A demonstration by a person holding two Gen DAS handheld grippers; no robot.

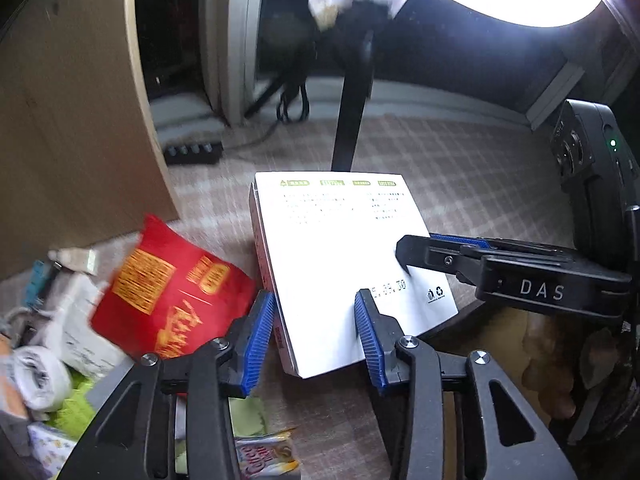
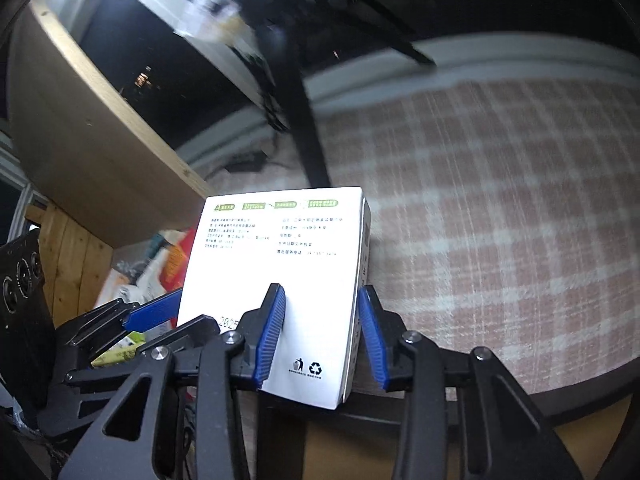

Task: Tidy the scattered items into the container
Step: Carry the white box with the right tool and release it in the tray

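Tongs first: both grippers are on the same white box (image 1: 340, 264), one at each near corner. The left gripper (image 1: 316, 336) has its blue pads (image 1: 256, 340) straddling the box's left edge, one pad on the printed face and one against the thin side, so it looks clamped on that edge. The right gripper (image 2: 322, 332) does the same on the opposite edge, with one pad flat on the white face and the other by the narrow side panel; whether that outer pad fully touches I can't quite tell, but it reads as a grip. In the left view the right gripper's black finger also shows, lying across the box's right side.

The box is tilted up off the checked carpet (image 2: 500, 220), printed face toward the cameras, recycling marks near the tongs.

Just left of the left gripper sits a red snack bag (image 1: 172, 292), nearly touching the box. Further left and below is a jumble of stuff: white packets (image 1: 76, 320), something green (image 1: 80, 400), a small snack wrapper (image 1: 268, 456). Beyond that, a wooden panel (image 1: 80, 120) rises. Past the box stands a black leg (image 1: 352, 120).
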